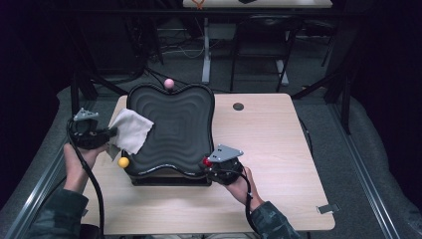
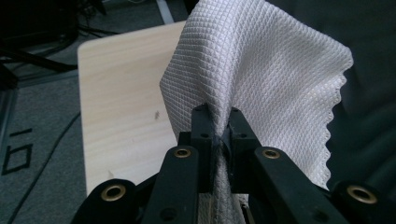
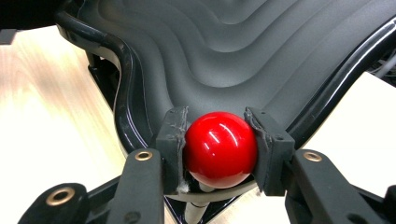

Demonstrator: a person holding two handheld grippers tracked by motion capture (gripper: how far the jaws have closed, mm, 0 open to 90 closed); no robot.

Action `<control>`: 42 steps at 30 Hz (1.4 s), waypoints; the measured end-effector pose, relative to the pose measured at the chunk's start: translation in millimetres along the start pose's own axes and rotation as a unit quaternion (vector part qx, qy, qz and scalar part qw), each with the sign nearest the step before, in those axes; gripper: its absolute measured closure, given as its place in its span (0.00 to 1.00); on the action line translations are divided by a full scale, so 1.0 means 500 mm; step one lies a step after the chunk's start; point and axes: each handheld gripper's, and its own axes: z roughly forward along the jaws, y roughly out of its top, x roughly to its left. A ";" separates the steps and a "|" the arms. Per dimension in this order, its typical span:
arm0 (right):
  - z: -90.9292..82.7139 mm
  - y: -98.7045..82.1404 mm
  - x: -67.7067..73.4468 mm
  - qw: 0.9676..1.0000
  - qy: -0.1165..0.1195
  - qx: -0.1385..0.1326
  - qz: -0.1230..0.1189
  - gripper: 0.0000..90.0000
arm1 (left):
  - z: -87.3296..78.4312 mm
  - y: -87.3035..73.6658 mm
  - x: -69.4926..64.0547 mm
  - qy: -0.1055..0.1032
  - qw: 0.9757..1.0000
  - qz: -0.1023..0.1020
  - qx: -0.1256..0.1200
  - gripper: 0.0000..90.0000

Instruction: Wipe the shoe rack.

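Observation:
A black tray (image 1: 171, 94) with rippled, stepped contours stands on the wooden table (image 1: 278, 149). It carries ball knobs at its corners: pink (image 1: 169, 83) at the back, yellow (image 1: 124, 162) at the front left, red (image 1: 207, 162) at the front right. My left gripper (image 1: 110, 133) is shut on a white waffle-weave cloth (image 1: 130, 130), which drapes over the tray's left edge. In the left gripper view the cloth (image 2: 261, 70) bunches between the pads at my left gripper (image 2: 219, 133). My right gripper (image 3: 219, 135) is shut on the red knob (image 3: 220, 147) at the tray's rim (image 3: 126, 70).
A small dark round disc (image 1: 238, 106) sits in the tabletop behind the tray on the right. A metal clip (image 1: 328, 208) lies at the table's front right corner. Chair and desk legs stand on the floor beyond the table.

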 end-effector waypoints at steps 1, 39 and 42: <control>0.000 0.000 0.000 1.000 0.000 0.000 0.000 0.67 | 0.000 0.000 0.000 0.000 1.000 0.000 0.000 0.93; 0.003 -0.005 -0.006 1.000 0.025 -0.012 -0.010 0.67 | 0.165 0.246 -0.103 0.054 0.995 0.084 -0.003 0.91; 0.003 -0.005 -0.007 1.000 0.025 -0.013 -0.011 0.67 | 0.169 0.248 -0.122 0.039 0.995 0.092 -0.003 0.91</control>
